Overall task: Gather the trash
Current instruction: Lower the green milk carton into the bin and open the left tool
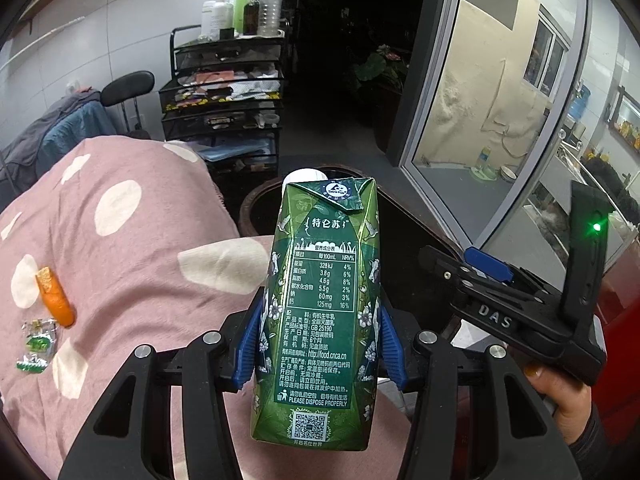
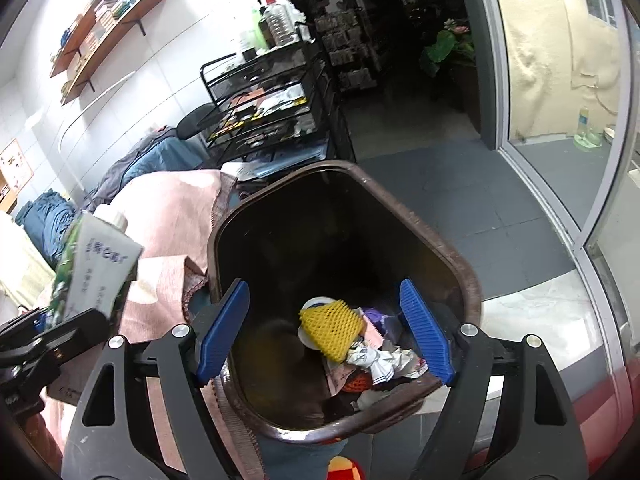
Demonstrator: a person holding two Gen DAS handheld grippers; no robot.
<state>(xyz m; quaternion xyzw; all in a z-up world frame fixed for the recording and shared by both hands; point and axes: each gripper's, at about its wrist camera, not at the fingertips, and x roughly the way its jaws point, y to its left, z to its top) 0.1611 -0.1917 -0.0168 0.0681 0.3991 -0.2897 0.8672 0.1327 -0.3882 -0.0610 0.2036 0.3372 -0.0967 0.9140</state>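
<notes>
Pink blanket (image 1: 132, 240) with white dots under my left side, soft woven stuff; orange peel (image 1: 56, 298) and crinkly green wrappers (image 1: 36, 350) lying on it. My left gripper (image 1: 318, 344) clamped on glossy green milk carton (image 1: 324, 300), blue ribbed pads squeezing both sides. My right gripper (image 2: 326, 330) spread wide, nothing in it, hanging over brown plastic bin (image 2: 464, 276); yellow foam net (image 2: 332, 326) and crumpled paper inside. Further back: black mesh cart (image 1: 224, 92) with bottles, grey tile floor, glass door.
</notes>
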